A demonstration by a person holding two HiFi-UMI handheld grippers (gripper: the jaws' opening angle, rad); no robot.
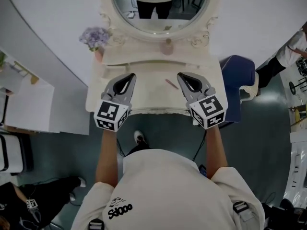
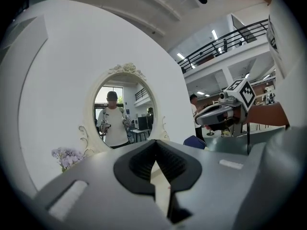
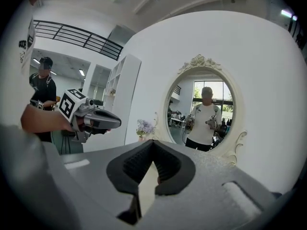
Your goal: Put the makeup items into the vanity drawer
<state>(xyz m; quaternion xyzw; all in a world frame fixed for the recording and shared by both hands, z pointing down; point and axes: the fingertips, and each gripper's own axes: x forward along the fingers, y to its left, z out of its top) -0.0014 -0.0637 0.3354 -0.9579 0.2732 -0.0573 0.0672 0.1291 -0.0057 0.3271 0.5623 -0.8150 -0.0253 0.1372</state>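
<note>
A cream vanity table (image 1: 144, 97) with an oval mirror (image 1: 158, 6) stands in front of me. On its top lie a thin pink makeup pencil (image 1: 171, 84) and, at the mirror's base, a small pink bottle (image 1: 167, 47). My left gripper (image 1: 130, 76) hovers over the left half of the tabletop, shut and holding nothing. Over the right half my right gripper (image 1: 181, 75) is likewise shut and empty, just right of the pencil. In the left gripper view the left gripper (image 2: 156, 143) points at the mirror; the right gripper (image 3: 152, 143) does the same in its own view.
A pot of lilac flowers (image 1: 96, 37) stands at the table's back left. To the right of the vanity is a blue chair (image 1: 238, 73), to the left a white cabinet (image 1: 29, 104). People stand around the room's edges.
</note>
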